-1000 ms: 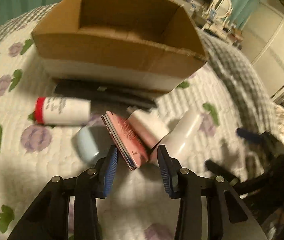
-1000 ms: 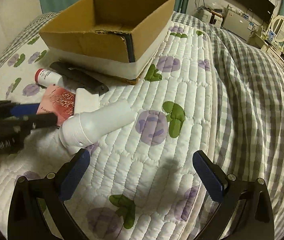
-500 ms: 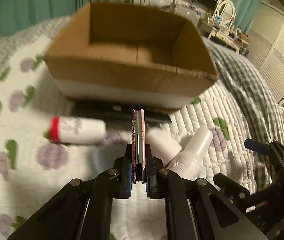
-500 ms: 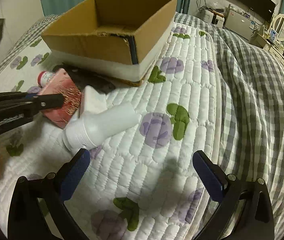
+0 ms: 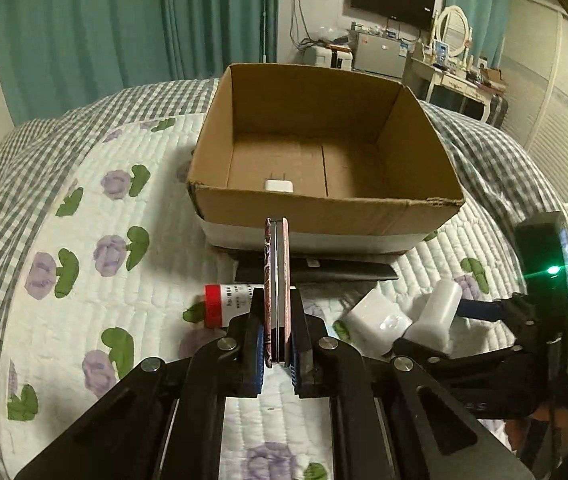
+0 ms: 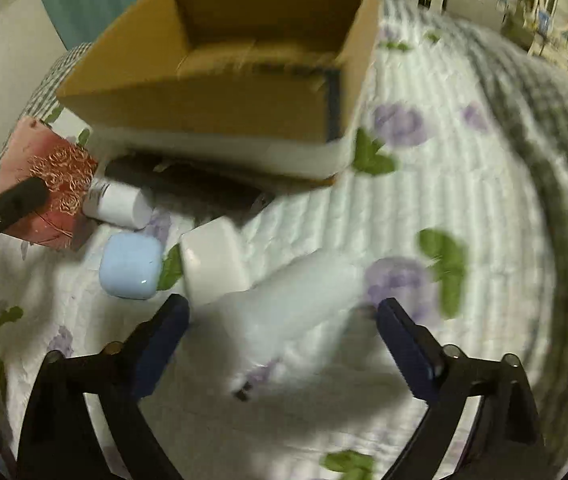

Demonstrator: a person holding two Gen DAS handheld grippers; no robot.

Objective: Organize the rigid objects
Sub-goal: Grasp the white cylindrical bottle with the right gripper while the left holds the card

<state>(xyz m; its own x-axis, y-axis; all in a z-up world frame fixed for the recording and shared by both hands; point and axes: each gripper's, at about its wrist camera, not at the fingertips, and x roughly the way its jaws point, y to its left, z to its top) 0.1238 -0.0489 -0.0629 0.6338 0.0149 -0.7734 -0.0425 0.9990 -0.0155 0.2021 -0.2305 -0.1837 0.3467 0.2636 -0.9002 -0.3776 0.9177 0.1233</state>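
In the left wrist view the left gripper sits in the lower centre of the frame, its two blue-padded fingers pressed narrow against a flat pink box with a gold rose pattern. The box stands on its thin edge, upright, and rises to the middle of the frame, lifted above the quilt. Behind it, in the upper centre, is the open brown cardboard box with a white lower band; a small white charger plug lies on its floor close to the near wall. Under the near side of the cardboard box lies a long flat black object. A white tube with a red cap lies on the white quilted bedspread with purple flowers and green leaves, at the left of the pink box.

In the right wrist view the right gripper is at the bottom of the frame with its fingers spread wide, one on each side of a white plastic bottle that lies on the quilt; the picture is blurred here, and I cannot tell if the pads touch it. A white rounded case is just beside the bottle at its upper left, and a light blue rounded case lies left of that.
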